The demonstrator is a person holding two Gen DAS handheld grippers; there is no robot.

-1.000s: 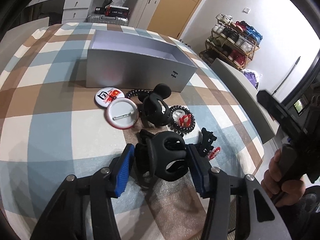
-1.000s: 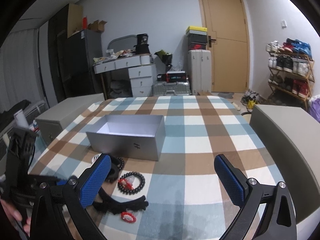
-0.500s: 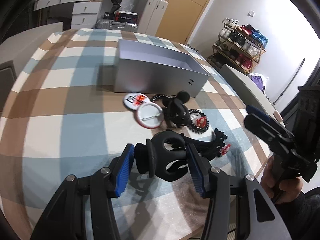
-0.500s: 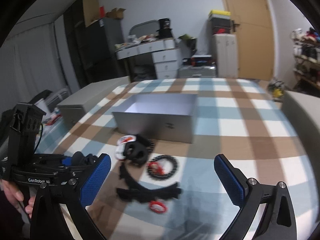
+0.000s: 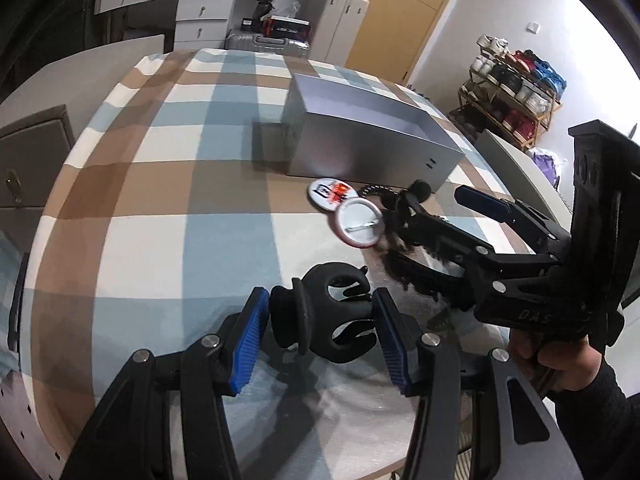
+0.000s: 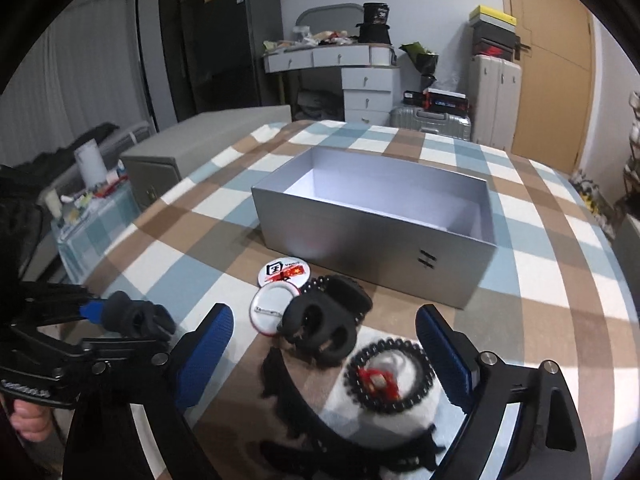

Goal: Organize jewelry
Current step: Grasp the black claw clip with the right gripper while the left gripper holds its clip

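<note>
Sitting clamped between left tongs (image 5: 320, 334): hair claw (image 5: 326, 322).

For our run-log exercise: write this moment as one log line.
left gripper: shut on black hair claw | right gripper: open above second claw | silver box: empty

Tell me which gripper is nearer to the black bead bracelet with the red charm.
Right. The right gripper hangs open just over the bead bracelet, between its fingers. The left gripper is off to the side, shut on a black hair claw.

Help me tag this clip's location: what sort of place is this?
Most likely a lived-in home room, perhaps a bedroom: a white dresser, suitcases by the door, and a shoe rack around the checked-cloth table.
</note>
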